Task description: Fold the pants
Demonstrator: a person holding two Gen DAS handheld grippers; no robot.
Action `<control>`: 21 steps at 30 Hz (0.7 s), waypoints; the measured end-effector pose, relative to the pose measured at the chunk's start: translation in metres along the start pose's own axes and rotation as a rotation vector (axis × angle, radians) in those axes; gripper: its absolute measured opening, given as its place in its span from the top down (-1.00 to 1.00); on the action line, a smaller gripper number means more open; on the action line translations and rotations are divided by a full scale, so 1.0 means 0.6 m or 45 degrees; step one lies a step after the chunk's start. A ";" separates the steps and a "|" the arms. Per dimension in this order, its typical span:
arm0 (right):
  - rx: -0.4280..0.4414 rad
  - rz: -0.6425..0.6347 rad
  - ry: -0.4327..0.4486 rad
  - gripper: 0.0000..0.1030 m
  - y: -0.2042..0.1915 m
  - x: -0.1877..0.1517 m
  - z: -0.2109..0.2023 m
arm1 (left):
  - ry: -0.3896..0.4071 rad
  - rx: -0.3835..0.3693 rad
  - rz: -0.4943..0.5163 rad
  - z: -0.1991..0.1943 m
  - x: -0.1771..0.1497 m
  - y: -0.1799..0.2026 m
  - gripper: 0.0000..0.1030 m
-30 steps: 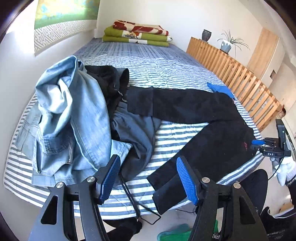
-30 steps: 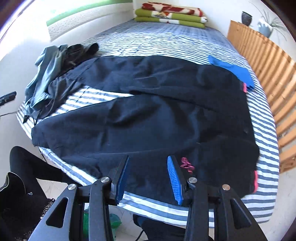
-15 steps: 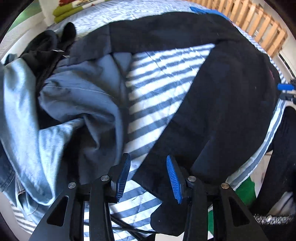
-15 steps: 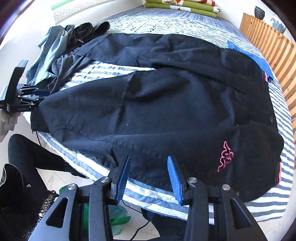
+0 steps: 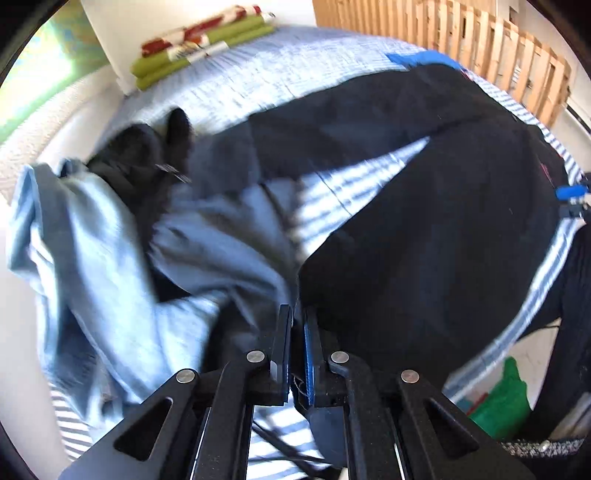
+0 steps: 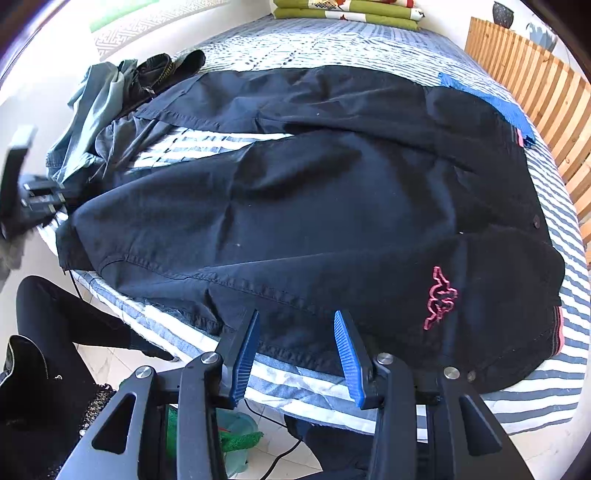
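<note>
Black pants [image 6: 295,206] are seen spread across a striped bed [image 6: 569,295], both legs reaching toward the bed's left end and the waist lying at the right, where a pink embroidered logo [image 6: 439,299] is shown only by the right wrist view. The left tool [image 5: 294,347] is seen nearly closed, its blue pads pinched on the hem of the nearer pant leg at the bed's front edge; the left wrist view is blurred. In the right wrist view the same tool appears as a dark smear at the far left, by the leg's end. The right tool [image 6: 295,347] is held wide open just over the pants' near edge, below the waist, with nothing gripped. A heap of light denim and grey clothing [image 5: 110,258] beside the leg ends is filled in by the left wrist view, while it is reduced to a small bundle in the other. Folded green and red blankets [image 6: 347,9] are stacked at the bed's far end, a wooden slatted rail [image 6: 535,88] is seen along its right side, and a blue cloth [image 6: 491,99] is partly tucked under the pants near that rail.
</note>
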State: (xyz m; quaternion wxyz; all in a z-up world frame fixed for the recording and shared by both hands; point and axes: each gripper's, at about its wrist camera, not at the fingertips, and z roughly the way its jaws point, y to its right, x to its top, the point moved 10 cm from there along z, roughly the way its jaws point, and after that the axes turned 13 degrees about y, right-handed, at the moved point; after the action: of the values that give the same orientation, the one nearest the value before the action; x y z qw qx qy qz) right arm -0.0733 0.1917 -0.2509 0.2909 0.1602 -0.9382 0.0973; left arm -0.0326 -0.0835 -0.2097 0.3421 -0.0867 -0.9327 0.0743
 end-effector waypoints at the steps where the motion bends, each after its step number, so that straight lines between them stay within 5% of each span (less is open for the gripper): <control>1: -0.010 0.005 0.000 0.26 0.006 -0.002 -0.002 | 0.020 0.027 0.011 -0.005 0.014 -0.012 0.89; 5: -0.036 0.043 -0.012 0.26 0.027 -0.012 -0.006 | 0.020 0.107 0.079 0.013 0.039 -0.046 0.81; 8: -0.049 0.062 -0.020 0.27 0.040 -0.022 -0.010 | -0.128 0.201 0.166 0.070 0.021 -0.066 0.26; 10: -0.067 0.079 -0.019 0.27 0.053 -0.026 -0.017 | -0.127 0.249 0.167 0.072 0.015 -0.081 0.13; 21: -0.300 0.474 0.070 0.26 0.255 -0.090 -0.099 | -0.098 -0.068 -0.317 -0.049 -0.122 -0.021 0.02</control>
State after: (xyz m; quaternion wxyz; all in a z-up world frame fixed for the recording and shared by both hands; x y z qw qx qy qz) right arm -0.0555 0.3634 -0.2474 0.3101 -0.0536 -0.9482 0.0434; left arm 0.0401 -0.1091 -0.2311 0.3103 0.0234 -0.9503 0.0096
